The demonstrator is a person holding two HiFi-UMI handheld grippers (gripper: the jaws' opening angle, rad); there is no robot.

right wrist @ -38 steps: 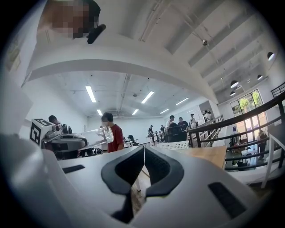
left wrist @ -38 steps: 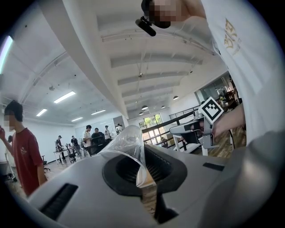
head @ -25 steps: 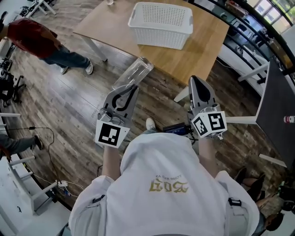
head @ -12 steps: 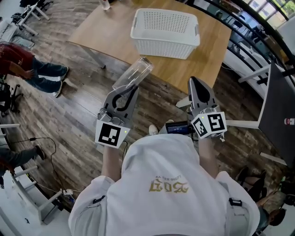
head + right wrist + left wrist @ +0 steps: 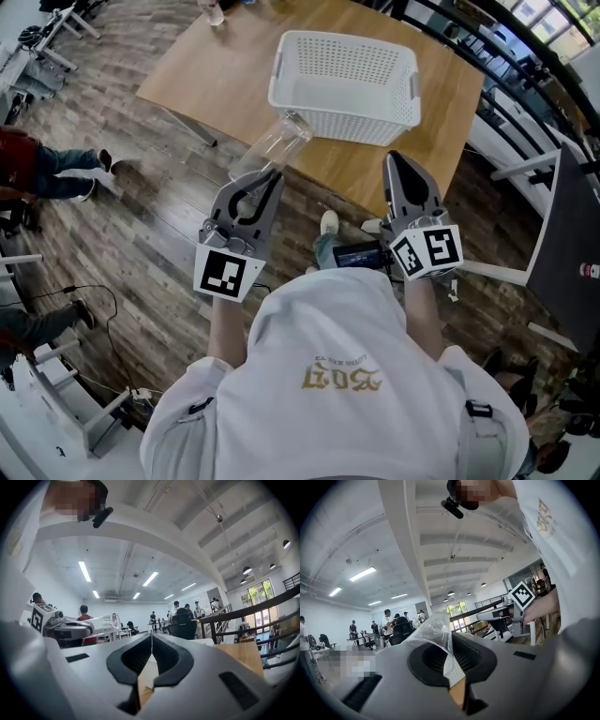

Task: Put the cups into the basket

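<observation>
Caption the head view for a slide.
Left gripper holds a clear cup short of the white basket on the wooden table; right gripper shut, empty.

- I wear a white hooded top (image 5: pixel 328 412) — gold print (image 5: pixel 342 378) across it, black buckles (image 5: pixel 475 410) at the shoulders.
- My left gripper (image 5: pixel 270 178) and right gripper (image 5: pixel 399 161) are grey, black-padded inside.
- Each carries a white cube (image 5: pixel 228 272) of black square markers.

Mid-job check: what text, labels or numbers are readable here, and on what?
Gold print on the person's white top: upside down, too distorted to read.
Cubes on left gripper and right gripper: square patterns, no words.
Clear plastic cup, white perforated basket: no print visible.
</observation>
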